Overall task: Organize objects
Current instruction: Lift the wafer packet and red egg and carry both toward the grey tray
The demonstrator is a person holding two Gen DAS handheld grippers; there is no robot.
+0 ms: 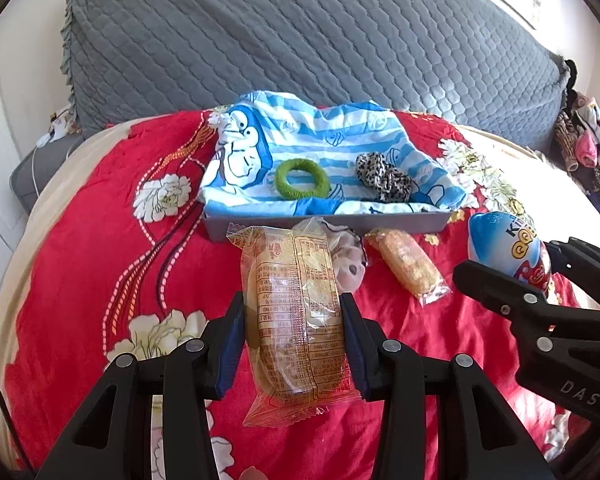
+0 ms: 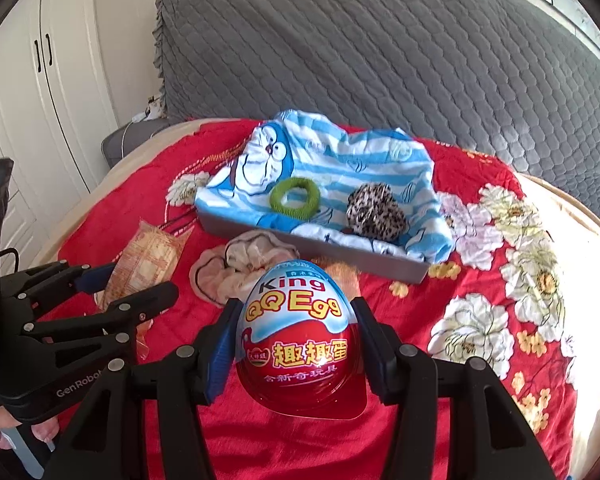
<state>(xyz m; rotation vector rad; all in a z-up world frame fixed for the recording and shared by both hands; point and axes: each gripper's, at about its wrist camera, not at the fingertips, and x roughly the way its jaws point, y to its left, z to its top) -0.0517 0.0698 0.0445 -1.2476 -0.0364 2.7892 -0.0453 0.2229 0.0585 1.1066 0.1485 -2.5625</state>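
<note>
1. A grey quilted cover (image 1: 300, 32) drapes the backrest behind a red bedspread (image 1: 80, 248) printed with white flowers.
2. A grey tray (image 2: 380, 258) sits on the bedspread, lined with a blue-and-white striped cartoon-cat cloth (image 1: 320, 140).
3. The left gripper (image 1: 294, 332) is clamped on a wrapped cake (image 1: 296, 320), its clear orange-edged wrapper printed with small text too fine to read; the right view shows "GenRobo" on this gripper's body.
4. The right gripper (image 2: 296, 332) is clamped on a toy egg (image 2: 298, 332) reading "King QQ Egg" above "趣趣蛋", blue-white top, red bottom; the left view shows "DAS" on this gripper.
5. A second wrapped snack (image 1: 406, 266) lies on the bedspread just in front of the tray.
6. A pale pink scrunchie (image 2: 236, 268) lies beside it, near the tray's front wall.
7. In the tray: a leopard-print scrunchie (image 1: 382, 178) at right.
8. A green hair ring (image 1: 302, 180) at left, apart from it.
</note>
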